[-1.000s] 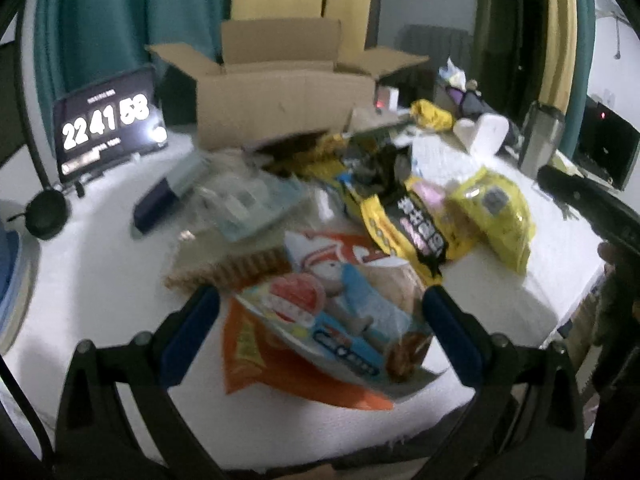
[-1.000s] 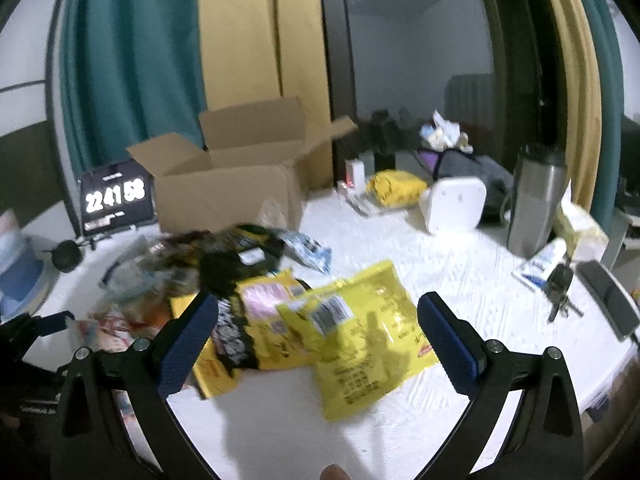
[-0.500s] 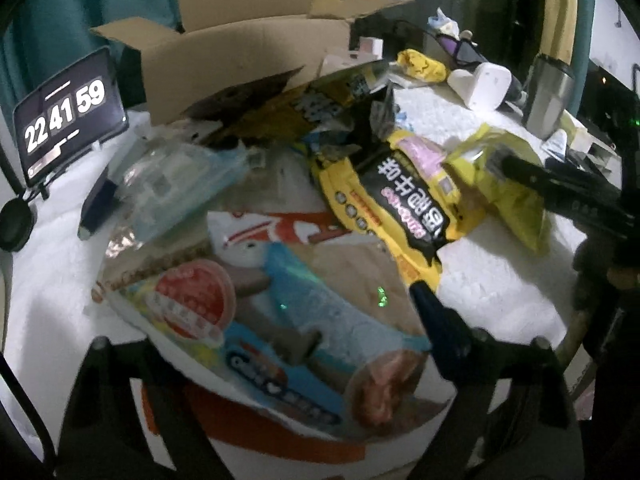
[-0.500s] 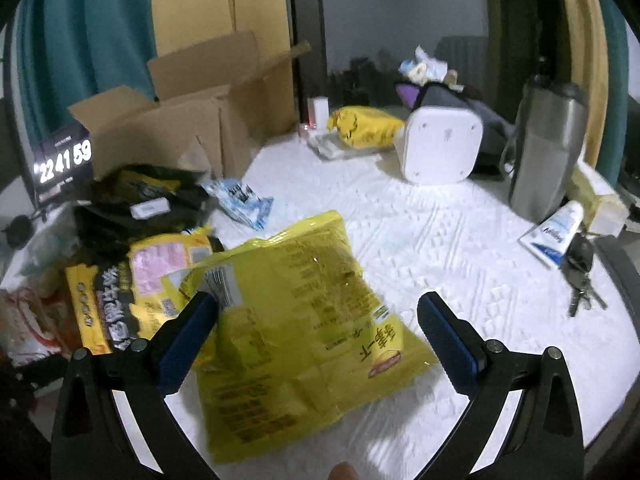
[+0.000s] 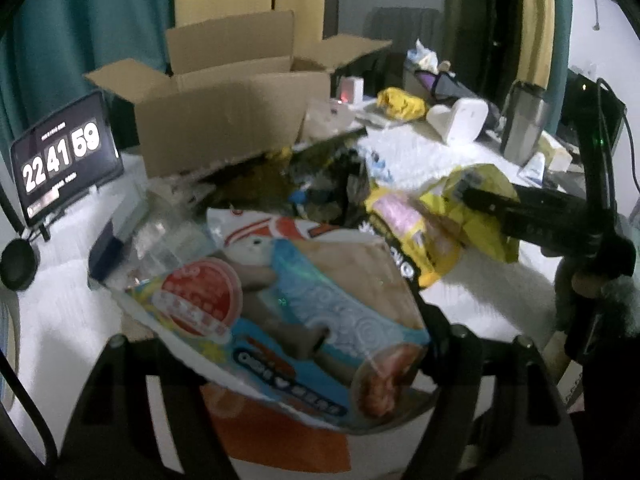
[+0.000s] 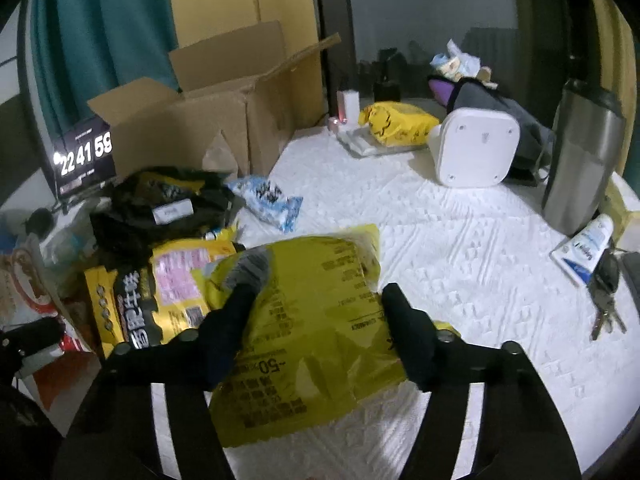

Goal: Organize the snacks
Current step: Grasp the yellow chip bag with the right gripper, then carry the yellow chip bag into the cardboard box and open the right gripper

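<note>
- The clock screen (image 5: 66, 160) stood just left of the open cardboard box (image 5: 224, 120), at the back of the white table (image 6: 460, 240).
- The box was open at the top. I could not see inside it, so I could not tell if any snacks were already in there.
- A big pile of snacks lay right in front of the box. That looked like most of the job left to do.
- The left gripper (image 5: 276, 344) had just been closing its jaws, and a white and blue snack bag with a bear picture (image 5: 288, 292) was between them. The jaws pinched the bag at its sides, in front of the box and nearer than the pile.
- A yellow and black snack bag (image 6: 132, 304) lay in front of the box, next to the bear bag.
- The right gripper (image 6: 320, 300) had just been closing too. Its jaws pinched a plain yellow snack bag (image 6: 312, 344), in front of the box and to the right.
- A small blue and white packet (image 6: 272, 200) lay just right of the box, not picked up yet.
- I think both held bags were ready to go to the box next.
</note>
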